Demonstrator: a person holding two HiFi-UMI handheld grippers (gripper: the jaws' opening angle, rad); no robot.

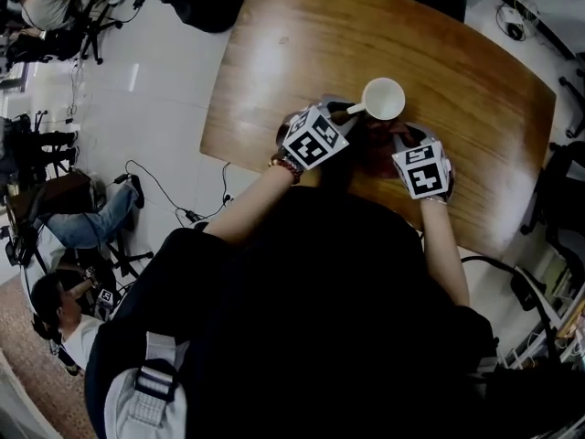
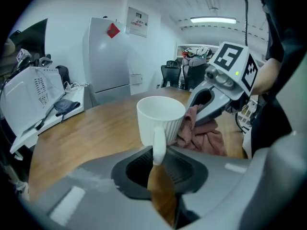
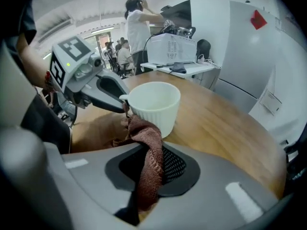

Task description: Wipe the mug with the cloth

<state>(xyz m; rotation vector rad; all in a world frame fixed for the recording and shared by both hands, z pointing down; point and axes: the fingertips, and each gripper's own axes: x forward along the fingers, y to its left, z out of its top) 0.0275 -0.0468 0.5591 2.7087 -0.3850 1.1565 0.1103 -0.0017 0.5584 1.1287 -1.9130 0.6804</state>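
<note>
A white ribbed mug [image 1: 384, 98] stands upright over the wooden table [image 1: 302, 53], near its front edge. My left gripper [image 1: 345, 109] is shut on the mug's handle [image 2: 159, 146], which runs down between its jaws in the left gripper view. My right gripper [image 1: 398, 136] is shut on a dark red cloth [image 3: 149, 157]. The cloth's upper end lies against the near side of the mug [image 3: 153, 105]. More of the cloth [image 2: 203, 136] hangs bunched under the right gripper [image 2: 200, 110] beside the mug [image 2: 160, 119]. Whether the mug's base rests on the table is hidden.
A person's arms and dark torso [image 1: 320, 318] fill the near side. A white fridge [image 2: 108, 56] and a white printer [image 3: 172, 49] on a side desk stand beyond the table. People [image 3: 139, 23] stand and sit around the room, with cables on the floor [image 1: 174, 199].
</note>
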